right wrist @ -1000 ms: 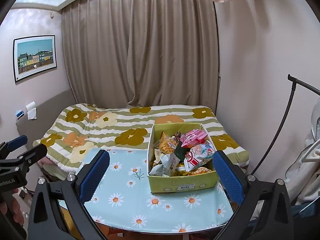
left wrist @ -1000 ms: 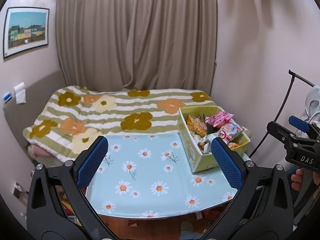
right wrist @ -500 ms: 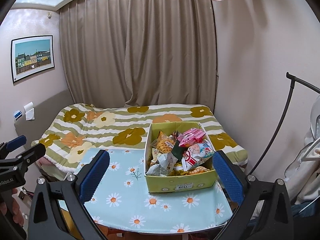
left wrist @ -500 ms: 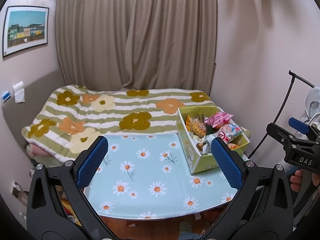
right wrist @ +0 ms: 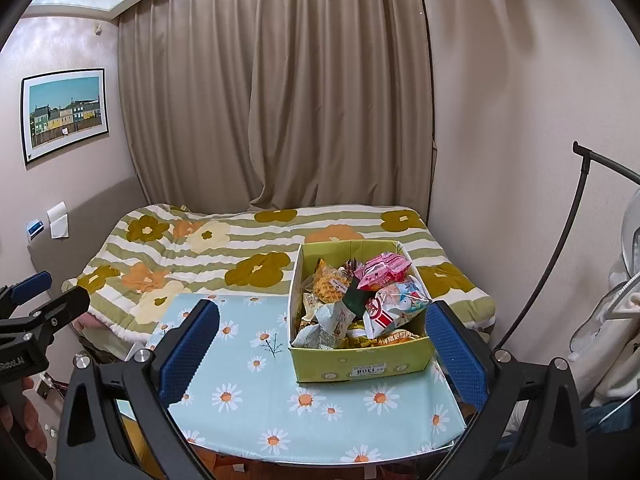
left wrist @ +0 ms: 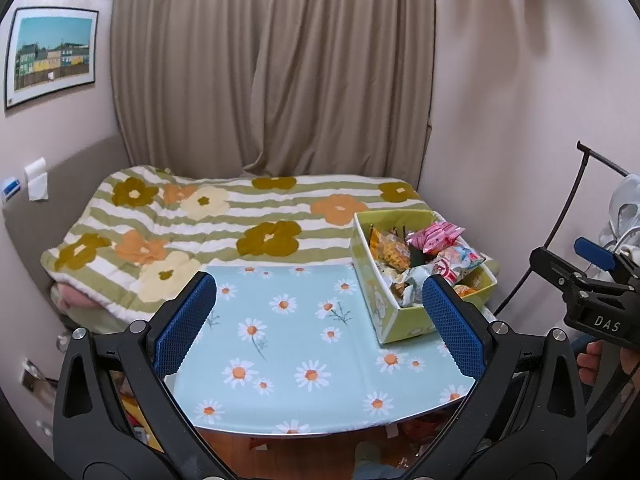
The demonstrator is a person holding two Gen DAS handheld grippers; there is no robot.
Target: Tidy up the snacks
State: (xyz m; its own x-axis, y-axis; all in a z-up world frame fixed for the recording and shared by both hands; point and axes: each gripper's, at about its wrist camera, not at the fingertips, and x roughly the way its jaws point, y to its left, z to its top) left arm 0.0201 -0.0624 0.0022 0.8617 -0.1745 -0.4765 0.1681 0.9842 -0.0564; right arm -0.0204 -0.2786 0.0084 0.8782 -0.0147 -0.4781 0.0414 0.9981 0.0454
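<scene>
Table [left wrist: 280, 396] had a light blue daisy-print cover and butted against a bed with a green-striped floral quilt [left wrist: 224, 232]; beige curtain [left wrist: 272, 72] behind the bed, framed picture of coloured houses [left wrist: 50, 54] on the wall to your left, a black curved stand [right wrist: 560, 248] by the wall on your right. Your left gripper [left wrist: 318, 324] was spread wide with nothing between the blue pads, hovering over the near edge of the table. Your right gripper [right wrist: 322, 352] was the same: jaws apart, empty. The green snack box [right wrist: 360, 364] sat on the table, ahead and to the right of the left gripper, almost straight ahead between the right gripper's fingers. It was piled with packets, a pink packet [right wrist: 382, 270] on top and a red-and-white one [right wrist: 394, 308] beside it. Only the right wrist view showed the box's front face with its white label, plus your left gripper at its left edge. Only the left wrist view showed the box's long side wall, your right gripper marked "DAS" at its right edge, and fingers of your right hand [left wrist: 592, 364] under it.
</scene>
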